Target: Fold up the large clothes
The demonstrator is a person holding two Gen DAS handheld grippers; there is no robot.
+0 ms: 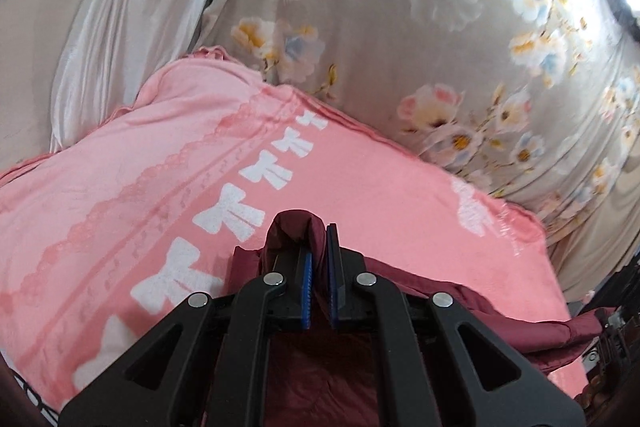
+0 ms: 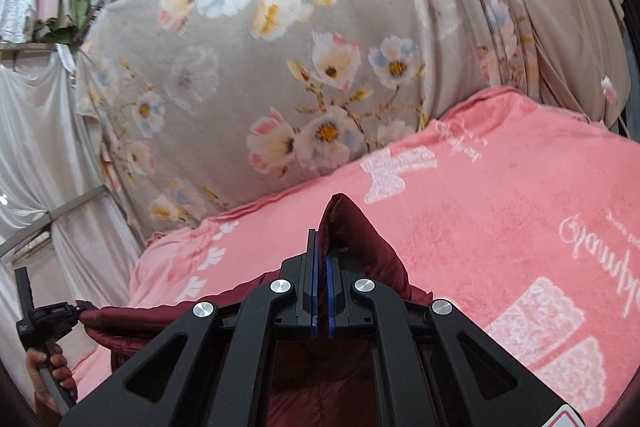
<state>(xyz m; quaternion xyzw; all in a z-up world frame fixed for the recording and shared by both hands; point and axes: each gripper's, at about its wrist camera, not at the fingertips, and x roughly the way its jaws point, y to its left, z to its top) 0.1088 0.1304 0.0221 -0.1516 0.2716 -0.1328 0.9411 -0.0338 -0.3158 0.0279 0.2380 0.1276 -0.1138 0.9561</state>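
Observation:
A maroon garment (image 1: 460,303) is held up over a pink blanket (image 1: 132,163). My left gripper (image 1: 319,233) is shut on a bunched corner of the garment (image 1: 292,227). My right gripper (image 2: 321,241) is shut on another corner of the garment (image 2: 352,227), which stretches left toward the left gripper (image 2: 44,319), seen at the lower left of the right wrist view with the hand holding it. The garment hangs below both grippers, and most of it is hidden by them. The pink blanket (image 2: 500,211) has white bows and lettering.
A grey floral curtain (image 1: 420,27) hangs behind the bed and also shows in the right wrist view (image 2: 260,67). White satin drapes (image 1: 132,19) hang at the left. Hanging clothes (image 2: 44,3) show at the far upper left.

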